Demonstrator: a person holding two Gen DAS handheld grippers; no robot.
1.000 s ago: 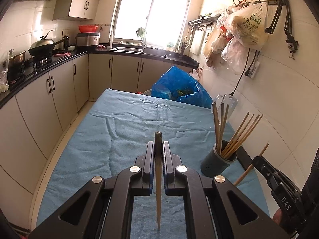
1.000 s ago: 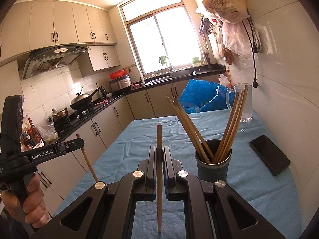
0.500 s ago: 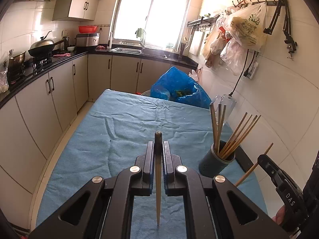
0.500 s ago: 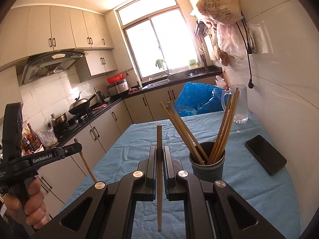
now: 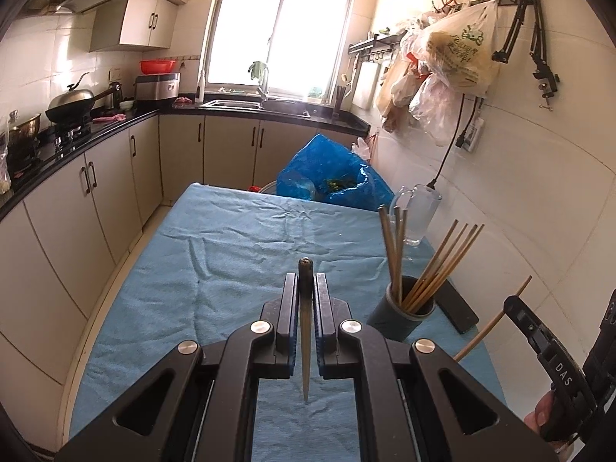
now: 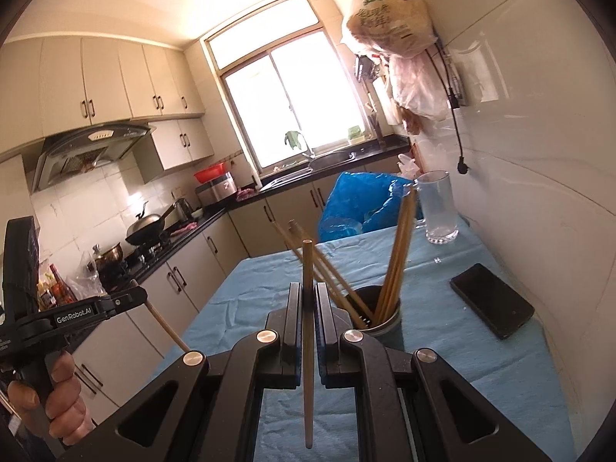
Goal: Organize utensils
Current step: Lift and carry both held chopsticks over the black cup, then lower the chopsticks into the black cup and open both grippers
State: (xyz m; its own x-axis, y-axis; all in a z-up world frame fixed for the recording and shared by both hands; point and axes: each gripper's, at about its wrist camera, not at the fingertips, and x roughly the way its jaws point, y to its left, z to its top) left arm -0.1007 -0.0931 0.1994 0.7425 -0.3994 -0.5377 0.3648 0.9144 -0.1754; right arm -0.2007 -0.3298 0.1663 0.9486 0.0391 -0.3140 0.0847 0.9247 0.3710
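**Left wrist view: one chopstick in each gripper, holder waiting on the right**

Left wrist view shows the left gripper (image 5: 306, 292) clenched on a dark-tipped chopstick (image 5: 305, 331), held upright between the jaws with its thin point hanging below them, above the blue tablecloth (image 5: 238, 254). In the right wrist view the right gripper (image 6: 307, 300) is likewise clamped on a pale wooden chopstick (image 6: 307, 346), its blunt end standing up above the jaws.

The dark chopstick holder (image 6: 379, 317) stands on the cloth just right of and beyond the right gripper, with several chopsticks (image 6: 396, 254) fanned out of it. A black phone (image 6: 491, 300) lies near it on the cloth, and a glass jug (image 6: 439, 208) stands farther back by the wall.

The step in hand looks like carrying: both sticks are lifted clear of the table and neither is over the holder's mouth yet. By my reading the right gripper is nearer, so the next move would likely be to bring its stick above the opening, tip the thin end downward into a gap between the leaning sticks, and only then let go. The crowded fan of sticks is the thing to steer around.
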